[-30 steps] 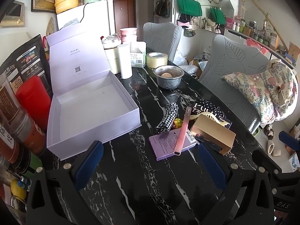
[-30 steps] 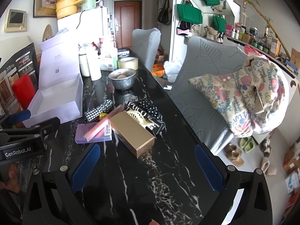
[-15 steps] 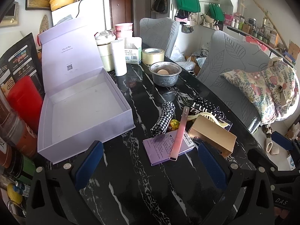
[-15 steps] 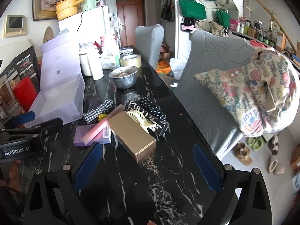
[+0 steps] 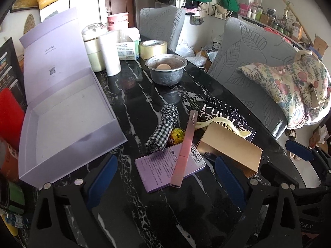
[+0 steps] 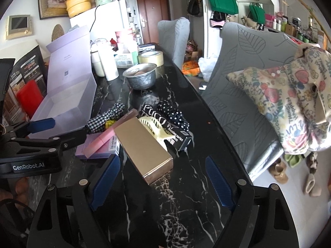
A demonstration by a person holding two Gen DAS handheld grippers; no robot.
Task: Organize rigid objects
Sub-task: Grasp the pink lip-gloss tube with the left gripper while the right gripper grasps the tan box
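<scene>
On the black marble table (image 5: 132, 107) a purple booklet (image 5: 161, 169) lies with a pink stick (image 5: 184, 150) across it. Both sit just ahead of my left gripper (image 5: 165, 177), whose jaws are closing with nothing pressed between them. A gold box (image 6: 142, 146) lies lengthwise towards my right gripper (image 6: 162, 181), its near end between the fingertips; these jaws are closing too, apart from the box. The left gripper (image 6: 60, 132) also shows at the left of the right wrist view. An open lavender box (image 5: 68, 124) stands empty to the left.
A checked cloth (image 5: 163, 130), a yellow wrapped ball (image 5: 178, 136), a cream hair claw (image 6: 153, 128), a black PUCO box (image 6: 165, 128) and a dotted cloth (image 6: 175, 115) crowd the pile. Farther back stand a metal bowl (image 5: 165, 70), a tape roll (image 5: 153, 48) and cups. Grey chairs (image 6: 244, 86) line the right edge.
Both grippers have come forward and down towards the pile, so the booklet and the gold box look larger and nearer. Both pairs of fingers stand slightly narrower than before.
</scene>
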